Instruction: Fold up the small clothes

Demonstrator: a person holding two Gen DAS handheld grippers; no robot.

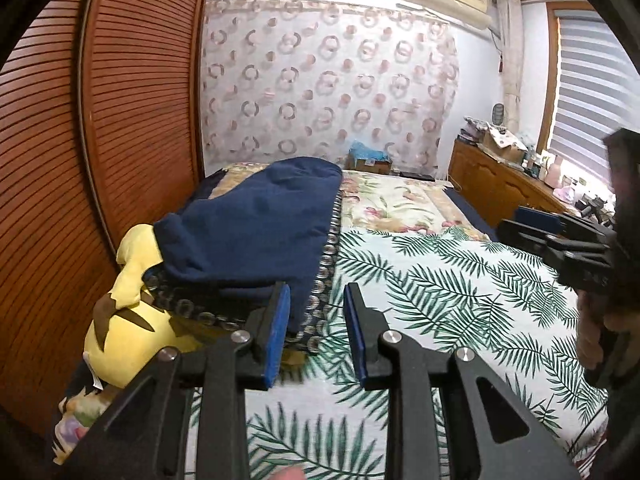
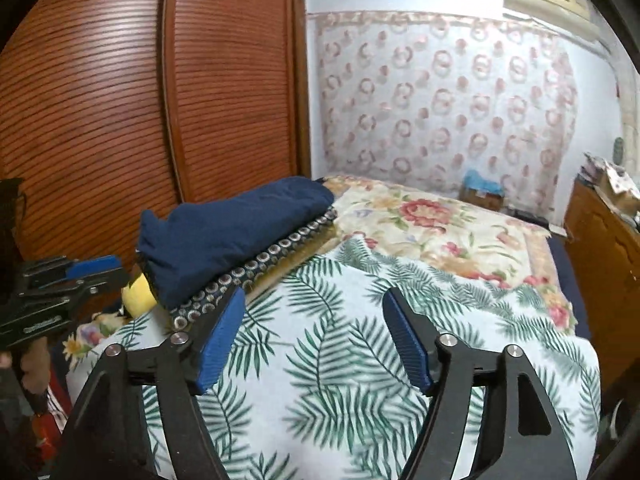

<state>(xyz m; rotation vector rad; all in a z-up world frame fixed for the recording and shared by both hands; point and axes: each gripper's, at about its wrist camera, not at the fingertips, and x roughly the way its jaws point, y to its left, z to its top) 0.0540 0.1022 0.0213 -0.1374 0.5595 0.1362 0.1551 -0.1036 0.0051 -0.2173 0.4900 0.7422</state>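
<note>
A dark blue garment (image 1: 256, 216) lies bunched on a patterned dark cloth along the left side of the bed, also seen as the blue garment (image 2: 236, 228) in the right wrist view. My left gripper (image 1: 316, 328) hovers open above the palm-leaf sheet (image 1: 440, 288), just right of the garment's near end, holding nothing. My right gripper (image 2: 314, 336) is open over the palm-leaf sheet (image 2: 340, 360), empty, with the garment ahead to its left. The right gripper (image 1: 536, 224) shows at the right edge of the left wrist view; the left gripper (image 2: 96, 266) shows at the left edge of the right wrist view.
A yellow plush toy (image 1: 124, 320) lies at the bed's left edge under the garment. A floral quilt (image 2: 440, 224) covers the far half of the bed. Wooden slatted wardrobe doors (image 1: 120, 100) stand close on the left. A cluttered wooden dresser (image 1: 500, 176) runs along the right.
</note>
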